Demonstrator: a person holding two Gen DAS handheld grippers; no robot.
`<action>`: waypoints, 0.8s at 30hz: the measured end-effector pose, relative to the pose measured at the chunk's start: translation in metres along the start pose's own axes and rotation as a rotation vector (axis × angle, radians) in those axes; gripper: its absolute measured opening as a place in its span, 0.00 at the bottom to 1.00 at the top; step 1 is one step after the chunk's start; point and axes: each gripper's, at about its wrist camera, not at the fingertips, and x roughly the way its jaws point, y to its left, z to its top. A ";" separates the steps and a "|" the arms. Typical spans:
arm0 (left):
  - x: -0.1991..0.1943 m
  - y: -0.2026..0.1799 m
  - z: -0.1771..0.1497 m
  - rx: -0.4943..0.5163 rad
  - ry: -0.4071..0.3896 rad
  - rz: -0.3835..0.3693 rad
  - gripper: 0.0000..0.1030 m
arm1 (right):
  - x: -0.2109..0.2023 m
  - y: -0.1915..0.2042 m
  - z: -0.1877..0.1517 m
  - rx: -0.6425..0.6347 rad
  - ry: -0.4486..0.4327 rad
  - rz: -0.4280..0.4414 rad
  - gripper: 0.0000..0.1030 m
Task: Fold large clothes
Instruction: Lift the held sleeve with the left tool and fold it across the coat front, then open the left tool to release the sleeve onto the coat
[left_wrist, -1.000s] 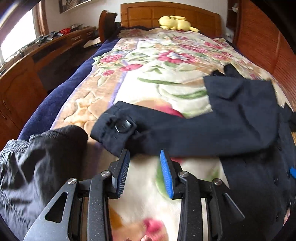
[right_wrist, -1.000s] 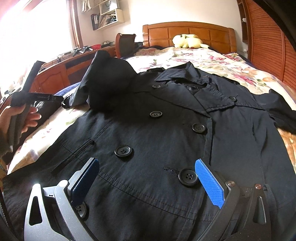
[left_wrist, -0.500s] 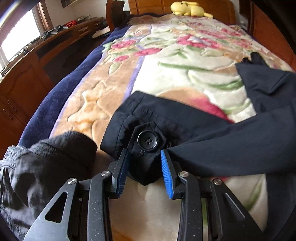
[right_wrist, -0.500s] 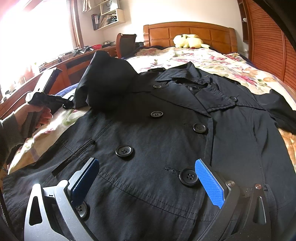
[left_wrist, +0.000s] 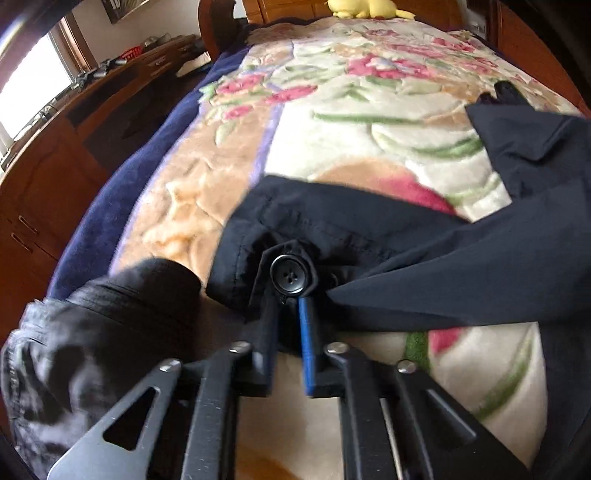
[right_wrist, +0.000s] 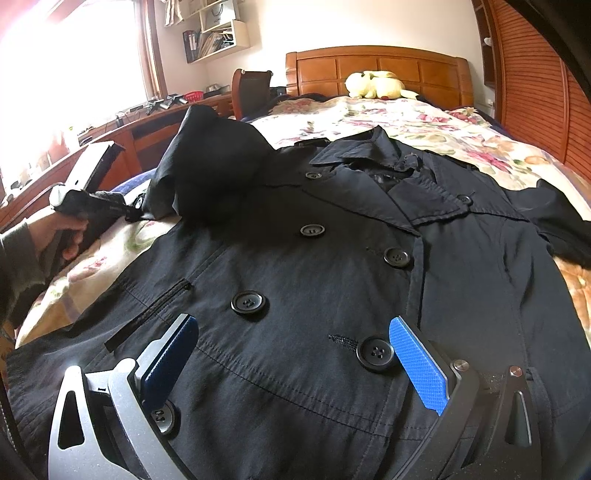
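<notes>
On the floral blanket (right_wrist: 424, 122) that covers the bed, a black double-breasted coat (right_wrist: 332, 266) lies face up and spread flat, its collar toward the wooden headboard (right_wrist: 376, 68) and its hem toward the foot of the bed. One sleeve (left_wrist: 388, 254) stretches out toward the blanket's navy-bordered side edge, and its cuff (left_wrist: 258, 258) lies just short of that border. The left gripper (left_wrist: 290, 306) has its blue pads pressed together on the cuff, pinching the dark cloth just below the cuff button (left_wrist: 289, 275). In the right wrist view a hand (right_wrist: 64, 232) holds that tool low over the same side of the bed. The right gripper (right_wrist: 291, 354) sits over the coat's lower front with its jaws spread wide, a front button (right_wrist: 376, 352) just beside its right pad and coat cloth lying between the pads; whether the pads press into the cloth cannot be told. A crumpled dark grey garment (left_wrist: 92, 350) lies by the near side edge of the blanket, close beside the cuff. A yellow plush toy (right_wrist: 375, 85) rests against the headboard.
</notes>
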 end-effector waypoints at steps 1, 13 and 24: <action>-0.007 0.003 0.003 -0.009 -0.017 -0.010 0.07 | 0.000 0.000 0.000 0.000 -0.001 0.000 1.00; -0.148 -0.060 0.043 0.089 -0.310 -0.112 0.04 | -0.004 -0.002 0.001 0.014 -0.010 0.005 1.00; -0.253 -0.173 0.048 0.221 -0.471 -0.329 0.10 | -0.107 -0.041 0.006 0.046 -0.143 -0.104 1.00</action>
